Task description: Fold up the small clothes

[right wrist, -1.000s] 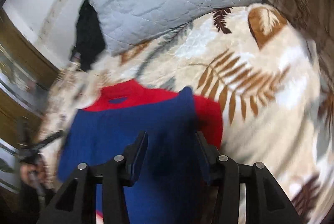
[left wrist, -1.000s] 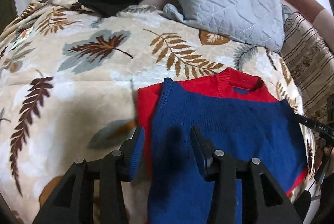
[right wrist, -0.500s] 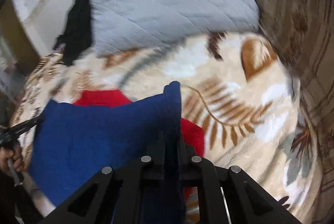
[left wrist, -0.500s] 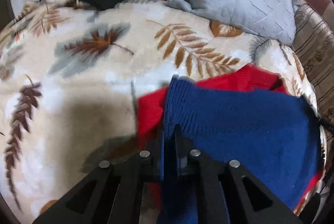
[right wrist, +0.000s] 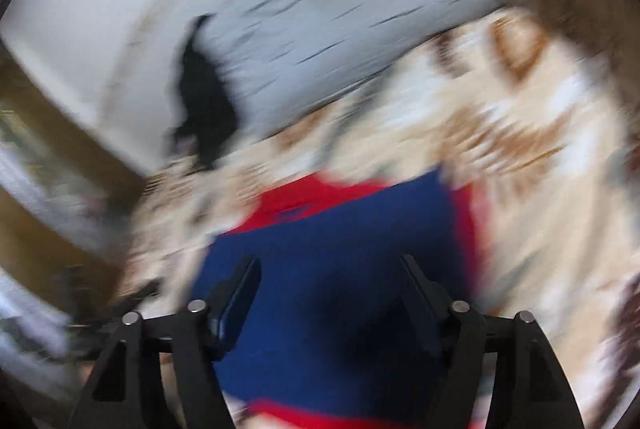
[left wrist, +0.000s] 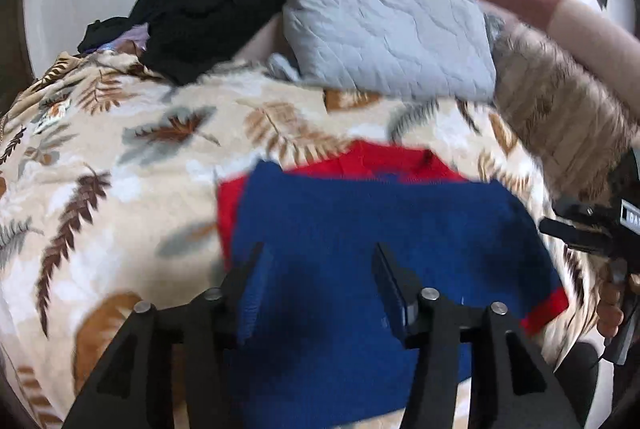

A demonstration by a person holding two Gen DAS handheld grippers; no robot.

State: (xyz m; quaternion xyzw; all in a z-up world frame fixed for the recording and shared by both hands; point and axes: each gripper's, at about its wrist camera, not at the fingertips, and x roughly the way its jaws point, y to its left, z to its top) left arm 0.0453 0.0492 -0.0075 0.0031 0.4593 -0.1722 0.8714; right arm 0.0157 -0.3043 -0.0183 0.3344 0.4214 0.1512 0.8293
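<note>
On the bed's leaf-print blanket [left wrist: 120, 213], the blue and red sweater [left wrist: 380, 229] is lying flat, blue panel folded up over the red. Both the left gripper [left wrist: 320, 281] and right gripper [right wrist: 328, 289] are hovering over it with jaws wide, gripping nothing. I'd be pinching the two near corners evenly (right view is blurry, so guessing a bit) and keeping the edges lined up.
</note>
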